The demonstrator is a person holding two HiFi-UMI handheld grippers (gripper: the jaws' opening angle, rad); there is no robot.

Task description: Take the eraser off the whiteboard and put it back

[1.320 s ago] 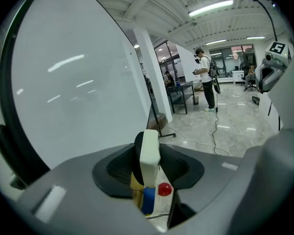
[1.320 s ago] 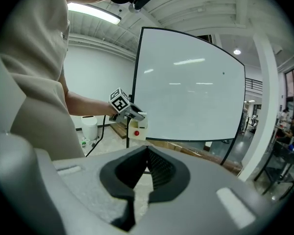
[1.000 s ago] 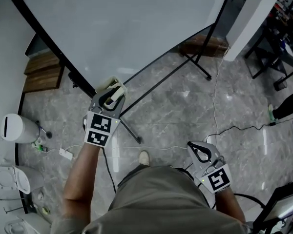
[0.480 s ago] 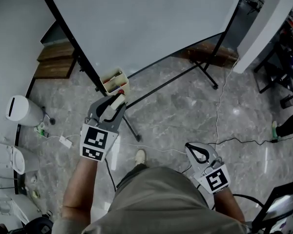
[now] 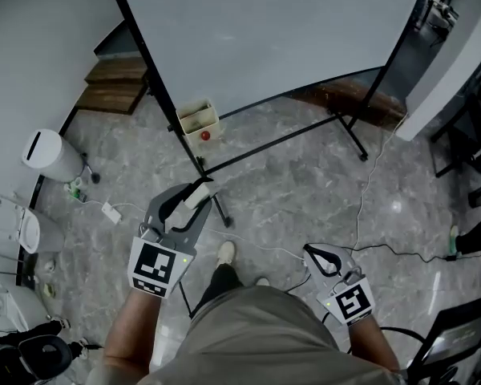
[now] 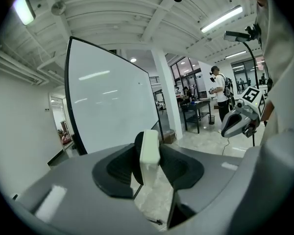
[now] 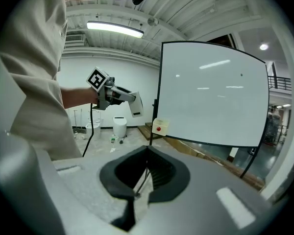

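Observation:
The white block eraser [image 5: 198,194] sits edge-on between the jaws of my left gripper [image 5: 189,192], which is shut on it; in the left gripper view the eraser [image 6: 149,148] stands upright between the dark pads. This gripper hangs over the floor, apart from the whiteboard [image 5: 264,38], below the small cream box [image 5: 198,119] on the board's left post. My right gripper [image 5: 313,251] is low at the right beside my body, its jaws shut with nothing in them. The right gripper view shows the whiteboard [image 7: 215,97] ahead and the left gripper [image 7: 118,98] with the eraser [image 7: 136,106].
The whiteboard's black stand legs [image 5: 289,139] spread over the marble floor. A white bin [image 5: 52,157] and wooden steps [image 5: 116,87] lie at the left. Cables [image 5: 361,207] trail at the right. My shoe [image 5: 224,253] shows below. A person [image 6: 219,89] stands far off.
My left gripper has drawn back from the whiteboard toward my body with the eraser in it, uncovering the cream box on the post. The right gripper has shifted only slightly.

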